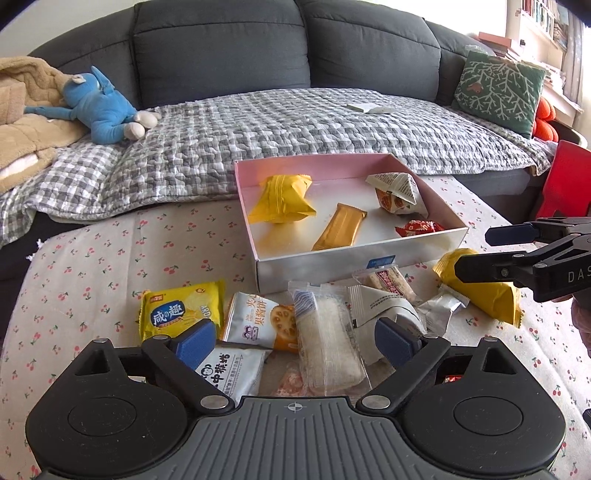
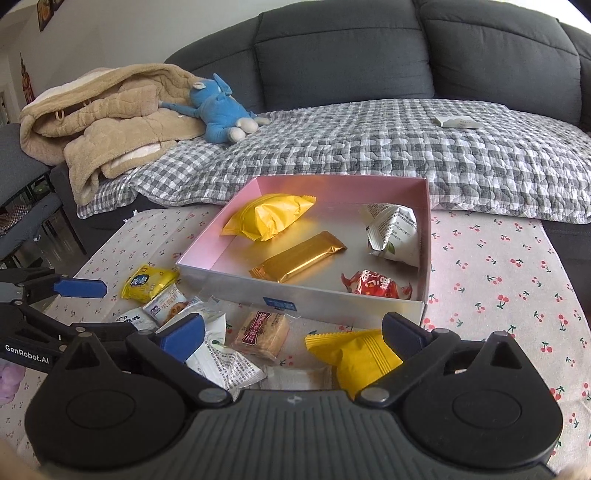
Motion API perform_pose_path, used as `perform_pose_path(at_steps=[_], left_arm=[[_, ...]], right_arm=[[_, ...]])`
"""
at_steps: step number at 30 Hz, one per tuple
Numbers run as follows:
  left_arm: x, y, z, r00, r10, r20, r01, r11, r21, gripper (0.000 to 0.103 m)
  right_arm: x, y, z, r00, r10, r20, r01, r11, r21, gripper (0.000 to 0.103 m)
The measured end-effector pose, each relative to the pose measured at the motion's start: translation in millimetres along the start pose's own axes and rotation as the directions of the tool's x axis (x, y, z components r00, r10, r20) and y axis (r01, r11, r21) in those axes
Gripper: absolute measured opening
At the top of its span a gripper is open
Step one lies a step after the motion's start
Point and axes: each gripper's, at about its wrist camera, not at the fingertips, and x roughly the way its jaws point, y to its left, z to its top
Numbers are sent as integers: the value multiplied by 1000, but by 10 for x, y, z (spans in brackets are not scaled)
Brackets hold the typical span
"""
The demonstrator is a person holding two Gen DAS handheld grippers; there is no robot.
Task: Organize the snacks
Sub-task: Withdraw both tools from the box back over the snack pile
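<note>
Both tongs, left [image 1: 295, 341] and right [image 2: 293, 332], gape empty above wrapped snacks beside the shallow pink-lined cardboard box [image 2: 236, 291] on the table.

A home living room. A wide dark grey fabric sofa [image 1: 221, 44] fills the back, its seat spread with a grey and white checked quilted cover [image 2: 369, 147]. On it lie a blue plush toy with pale feet [image 1: 99, 107], a crumpled beige fleece blanket [image 2: 107, 122] and a green cushion with a white branch pattern [image 1: 498, 92]. Shelves crowded with books [image 1: 543, 18] stand by a bright window at the far right. In front of the sofa a low surface wears a pale cloth printed with small red cherries [image 2: 498, 280], strewn with wrapped snack packets [image 1: 325, 339] beside an open pink-lined cardboard box [image 2: 426, 236]
</note>
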Motion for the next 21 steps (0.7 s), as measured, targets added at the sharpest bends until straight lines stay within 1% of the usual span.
perform_pose_path(at_steps=[3, 7, 9, 10, 11, 13, 17, 21], left_arm=[[-50, 34, -98, 1000, -7, -5, 7, 1000, 4, 95], [-106, 141, -294, 999, -44, -21, 43, 998, -52, 95], [-120, 177, -371, 999, -41, -28, 40, 999, -36, 95], [-130, 202, -418, 999, -26, -30, 25, 999, -21, 95], [-133, 232, -453, 999, -15, -38, 14, 1000, -18, 95], [-132, 320, -509, 998, -15, -65, 13, 999, -37, 95], [-131, 451, -587, 993, -54, -100, 45, 995, -94, 94], [-54, 442, -651, 986, -76, -150, 65, 995, -78, 94]], right_arm=[[7, 103, -83, 1000, 18, -23, -19, 999, -30, 103], [12, 195, -199, 998, 39, -47, -41, 998, -46, 103], [14, 253, -265, 997, 49, -63, -53, 997, -58, 103], [18, 271, -283, 996, 51, -70, -56, 996, -64, 103], [23, 304, -313, 995, 56, -81, -62, 995, -76, 103], [40, 358, -363, 993, 62, -99, -71, 993, -96, 103], [113, 494, -457, 986, 67, -152, -89, 985, -144, 103], [157, 586, -513, 980, 80, -181, -113, 978, -177, 103]])
